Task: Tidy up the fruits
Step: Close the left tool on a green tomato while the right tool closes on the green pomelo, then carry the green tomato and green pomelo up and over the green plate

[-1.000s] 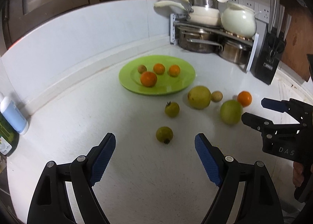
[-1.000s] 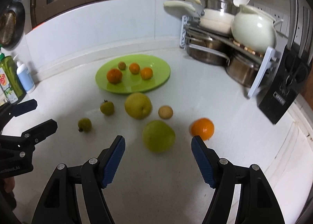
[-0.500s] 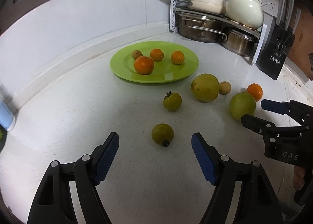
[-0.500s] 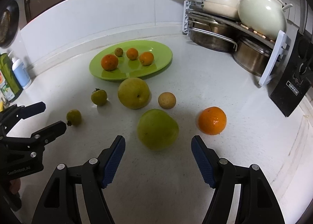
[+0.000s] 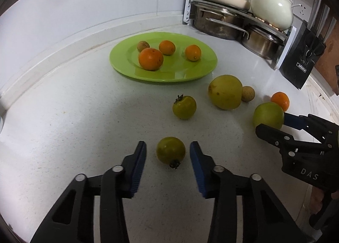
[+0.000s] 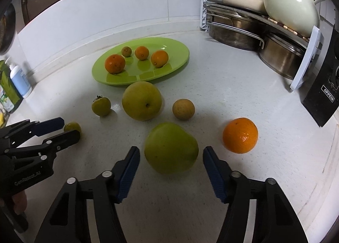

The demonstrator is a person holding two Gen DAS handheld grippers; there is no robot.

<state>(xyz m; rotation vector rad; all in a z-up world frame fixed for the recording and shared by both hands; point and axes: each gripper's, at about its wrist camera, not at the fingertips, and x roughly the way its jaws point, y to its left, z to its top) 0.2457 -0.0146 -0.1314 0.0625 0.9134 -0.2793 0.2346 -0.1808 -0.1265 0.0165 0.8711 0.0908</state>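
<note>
A small green fruit (image 5: 170, 151) with a dark calyx lies on the white counter between the blue pads of my left gripper (image 5: 168, 145). Its jaws are closing, with a gap on each side. In the right wrist view a large green fruit (image 6: 171, 147) sits between the pads of my right gripper (image 6: 171, 150). These jaws are also closing, and the pads are not touching the fruit. Loose around them are another small green fruit (image 5: 184, 107), a big yellow-green fruit (image 5: 225, 92), a tan ball-shaped fruit (image 5: 248, 93) and an orange (image 6: 240, 135). The green plate (image 5: 127, 67) holds three oranges and a small brownish fruit.
A rack of steel pots (image 6: 237, 31) with a white pot (image 6: 290, 9) on top fills the back right corner. A black knife block (image 6: 324, 98) stands beside it. Bottles (image 6: 19, 77) stand at the left edge. A white wall runs behind the plate.
Both grippers have come lower and closer to the counter. The left jaws have narrowed a lot around the small green fruit. The right jaws have narrowed around the large green fruit.
</note>
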